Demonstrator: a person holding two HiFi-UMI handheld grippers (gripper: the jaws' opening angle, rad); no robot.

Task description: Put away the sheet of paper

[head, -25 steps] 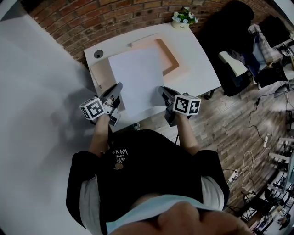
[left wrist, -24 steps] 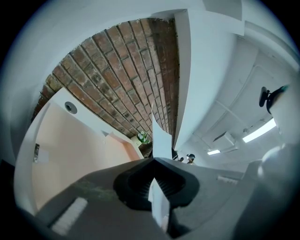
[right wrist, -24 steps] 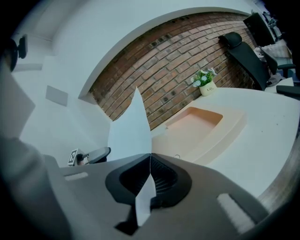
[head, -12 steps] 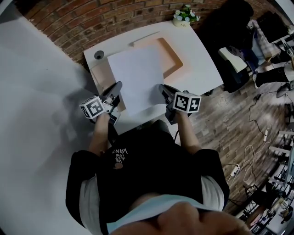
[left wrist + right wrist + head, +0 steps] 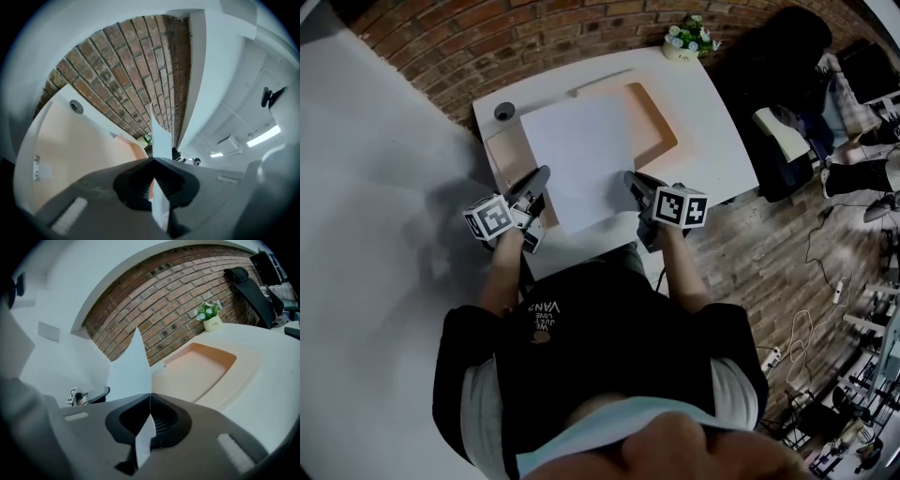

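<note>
Above the desk [image 5: 705,131], your left gripper [image 5: 542,174] clamps the sheet of paper [image 5: 581,155]. Your right gripper [image 5: 630,178] pinches its other edge.

**Sheet masks the tray; small details lost**

In the head view the sheet of paper [image 5: 578,159] hides the left and middle of the peach tray [image 5: 654,120]. Both grippers and the person's torso [image 5: 600,356] cover the near edge of the desk [image 5: 712,141]. Where the left gripper [image 5: 541,178] and right gripper [image 5: 630,181] meet the sheet's near corners is too small to read there. In the right gripper view the sheet cuts off the left gripper's front, the print on the flower pot [image 5: 212,323] is illegible, and the office chair [image 5: 248,287] runs off the frame edge. Cables [image 5: 807,339] on the floor [image 5: 769,262] are blurred.
</note>
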